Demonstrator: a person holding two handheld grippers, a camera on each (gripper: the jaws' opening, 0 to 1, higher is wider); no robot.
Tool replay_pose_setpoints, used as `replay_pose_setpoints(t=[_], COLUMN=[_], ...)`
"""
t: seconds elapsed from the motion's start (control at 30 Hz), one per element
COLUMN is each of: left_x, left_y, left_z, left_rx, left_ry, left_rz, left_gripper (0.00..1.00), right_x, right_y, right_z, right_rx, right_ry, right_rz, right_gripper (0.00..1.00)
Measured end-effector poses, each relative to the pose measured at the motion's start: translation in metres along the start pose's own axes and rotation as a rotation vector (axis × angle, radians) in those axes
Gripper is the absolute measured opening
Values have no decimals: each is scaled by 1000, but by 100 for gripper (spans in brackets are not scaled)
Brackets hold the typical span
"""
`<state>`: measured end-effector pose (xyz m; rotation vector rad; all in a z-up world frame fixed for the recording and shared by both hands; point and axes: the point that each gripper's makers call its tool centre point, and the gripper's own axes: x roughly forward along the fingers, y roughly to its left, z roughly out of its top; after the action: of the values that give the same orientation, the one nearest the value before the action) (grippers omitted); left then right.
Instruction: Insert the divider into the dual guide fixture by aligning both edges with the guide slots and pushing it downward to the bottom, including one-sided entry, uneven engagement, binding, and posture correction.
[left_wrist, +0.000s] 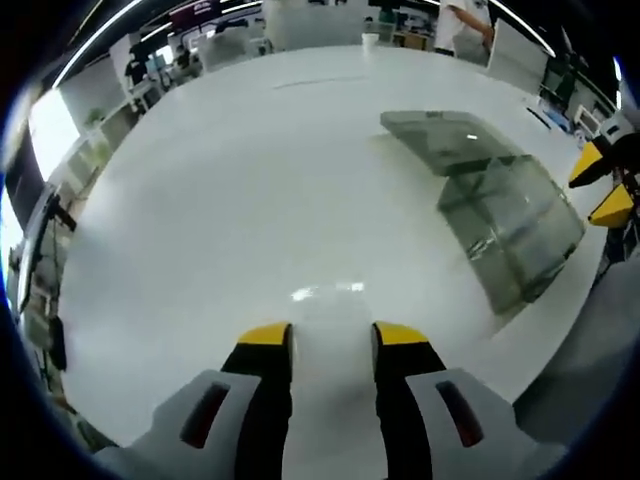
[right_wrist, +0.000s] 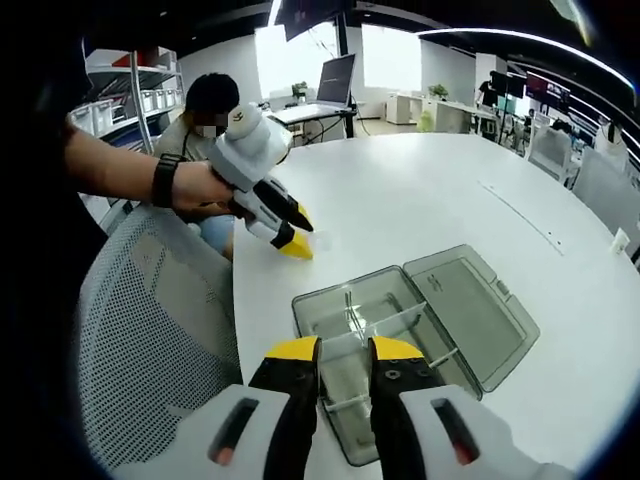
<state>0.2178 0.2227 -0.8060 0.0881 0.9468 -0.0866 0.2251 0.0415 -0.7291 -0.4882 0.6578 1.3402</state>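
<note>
The left tongs (left_wrist: 330, 340) are hovering over bare white counter (left_wrist: 250, 200), their yellow tips standing a narrow way apart with nothing between them. In the right gripper view, a hand (right_wrist: 195, 187) is holding these same tongs out at the near left edge of the counter, beside a mesh chair (right_wrist: 150, 310).

The clear plastic box (left_wrist: 500, 215) is lying well off to the right of the left tongs, its hinged lid (right_wrist: 475, 310) folded open flat on the far side.

The right tongs (right_wrist: 345, 352) are hanging directly above the box's near end, tips narrowly parted and gripping nothing that I can make out. Just beyond the tips, a clear divider (right_wrist: 385, 322) is standing across the box's short width, though whether both its edges are seated in the slots is too faint to tell. The right tongs are much the nearer, so pressing it down looks like their job.
</note>
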Motion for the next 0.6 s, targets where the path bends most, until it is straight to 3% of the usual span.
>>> replay_pose_setpoints(t=[0.27,0.6], left_x=[-12,-34], left_y=[-16,-35], left_z=[6,30], left_rx=[40,90], left_ry=[-40,-155], left_rz=[-26,-45], left_gripper=[30,30], right_x=[2,2], right_y=[3,2], right_z=[11,24], right_rx=[37,77], right_ry=[-48,-105], right_rz=[28,31], right_gripper=[17,18])
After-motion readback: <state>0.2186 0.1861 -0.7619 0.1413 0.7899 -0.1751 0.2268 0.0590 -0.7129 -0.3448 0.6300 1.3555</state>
